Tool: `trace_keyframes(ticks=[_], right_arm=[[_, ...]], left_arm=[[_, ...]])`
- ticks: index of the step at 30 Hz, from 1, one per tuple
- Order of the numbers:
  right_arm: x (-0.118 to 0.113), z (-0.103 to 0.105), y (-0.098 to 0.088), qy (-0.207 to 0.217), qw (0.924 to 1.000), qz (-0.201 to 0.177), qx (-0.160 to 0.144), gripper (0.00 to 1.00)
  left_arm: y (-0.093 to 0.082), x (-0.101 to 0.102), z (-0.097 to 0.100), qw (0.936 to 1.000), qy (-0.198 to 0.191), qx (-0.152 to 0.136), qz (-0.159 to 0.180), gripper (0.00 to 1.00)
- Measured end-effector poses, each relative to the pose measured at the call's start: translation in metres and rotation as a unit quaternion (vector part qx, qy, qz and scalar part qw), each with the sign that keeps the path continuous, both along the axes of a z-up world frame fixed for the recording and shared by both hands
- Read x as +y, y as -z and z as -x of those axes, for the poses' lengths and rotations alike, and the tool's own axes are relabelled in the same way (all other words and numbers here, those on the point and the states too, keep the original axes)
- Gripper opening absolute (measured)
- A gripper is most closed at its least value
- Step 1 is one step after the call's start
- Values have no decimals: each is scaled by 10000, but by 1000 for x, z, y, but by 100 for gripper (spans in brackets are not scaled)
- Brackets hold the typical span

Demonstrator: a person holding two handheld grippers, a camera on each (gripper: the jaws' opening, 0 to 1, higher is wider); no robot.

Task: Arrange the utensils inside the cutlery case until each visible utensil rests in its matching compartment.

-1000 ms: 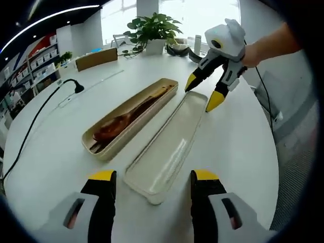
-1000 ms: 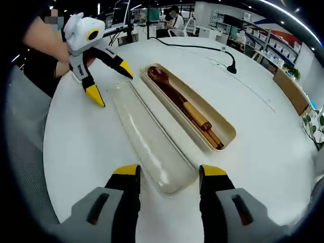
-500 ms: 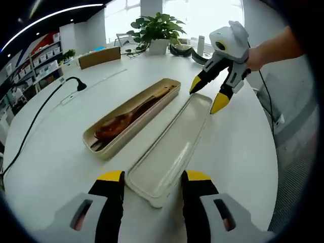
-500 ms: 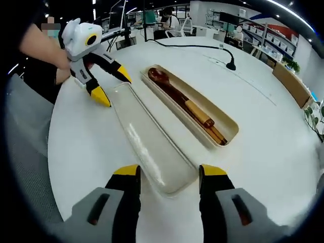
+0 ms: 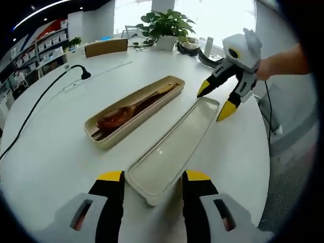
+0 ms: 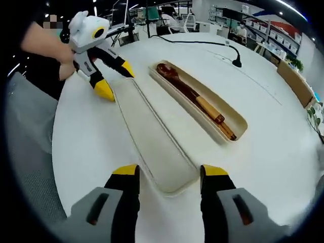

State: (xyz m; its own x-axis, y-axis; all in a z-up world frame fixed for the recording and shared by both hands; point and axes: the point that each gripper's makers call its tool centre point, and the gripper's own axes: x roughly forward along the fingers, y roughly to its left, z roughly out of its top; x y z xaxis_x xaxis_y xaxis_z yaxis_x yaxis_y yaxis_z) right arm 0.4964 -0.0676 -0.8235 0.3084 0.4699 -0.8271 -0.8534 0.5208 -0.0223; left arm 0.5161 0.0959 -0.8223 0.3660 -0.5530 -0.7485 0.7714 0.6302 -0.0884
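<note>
Two tools were held apart at opposite ends of the lid [image 5: 172,149]: left tool [image 5: 149,195] nearest, right tool [image 5: 218,100] beyond. Wooden utensils [image 5: 129,107] were already laid in the cutlery case [image 5: 132,112] on the desk [image 5: 61,152]; closing appeared outstanding.

The cutlery case [image 5: 132,111] and its lid [image 5: 174,149] look like matt beige plastic. The spoon [image 6: 179,82] looks glossy dark wood. The white table [image 5: 55,147] is smooth, faintly shiny
</note>
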Motion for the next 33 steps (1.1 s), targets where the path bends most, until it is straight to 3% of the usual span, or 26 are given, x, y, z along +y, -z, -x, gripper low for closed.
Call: trace_keyframes(ticks=[4, 8, 10, 11, 12, 16, 20, 22, 23, 24, 25, 27, 30, 33], right_arm=[[0, 6, -4, 12, 10000, -10, 35, 40], [1, 12, -7, 52, 9990, -210, 381, 40], [7, 20, -11, 122, 9952, -554, 796, 39], [10, 24, -13, 201, 9912, -757, 1067, 39], [11, 24, -14, 213, 9906, -786, 1099, 39], [13, 29, -16, 367, 9843, -1006, 1404, 39], [13, 36, -13, 295, 9863, -942, 1324, 37], [14, 48, -12, -88, 9881, -777, 1323, 33], [15, 54, -11, -101, 9869, -782, 1409, 30], [14, 52, -9, -246, 9913, -624, 1132, 28], [13, 47, -7, -426, 9942, -450, 879, 24], [17, 47, -7, -562, 9954, -420, 657, 21], [17, 49, -5, -796, 9957, -112, 455, 10], [22, 53, -6, -1081, 9935, -105, 346, 6]], left_arm=[[0, 6, -3, 9999, -4, 162, 17, 46], [-1, 5, 6, 9996, 123, 250, -46, 46], [2, 7, 8, 9961, 740, -112, -474, 46], [3, 6, 12, 9941, 908, -162, -562, 46], [2, 2, 16, 9930, 1042, -136, -531, 45], [-1, 2, 17, 9938, 979, -80, -519, 38], [-2, 5, 19, 9941, 974, 16, -477, 36], [-3, 7, 20, 9939, 981, 110, -490, 28], [-3, 11, 26, 9902, 1244, 251, -585, 26], [-3, 10, 24, 9930, 1026, 241, -537, 26], [-4, 10, 25, 9907, 1201, 170, -614, 26], [-4, 11, 25, 9902, 1224, 162, -651, 25], [-5, 12, 24, 9903, 1219, 183, -643, 24], [-4, 13, 23, 9879, 1374, 95, -707, 24]])
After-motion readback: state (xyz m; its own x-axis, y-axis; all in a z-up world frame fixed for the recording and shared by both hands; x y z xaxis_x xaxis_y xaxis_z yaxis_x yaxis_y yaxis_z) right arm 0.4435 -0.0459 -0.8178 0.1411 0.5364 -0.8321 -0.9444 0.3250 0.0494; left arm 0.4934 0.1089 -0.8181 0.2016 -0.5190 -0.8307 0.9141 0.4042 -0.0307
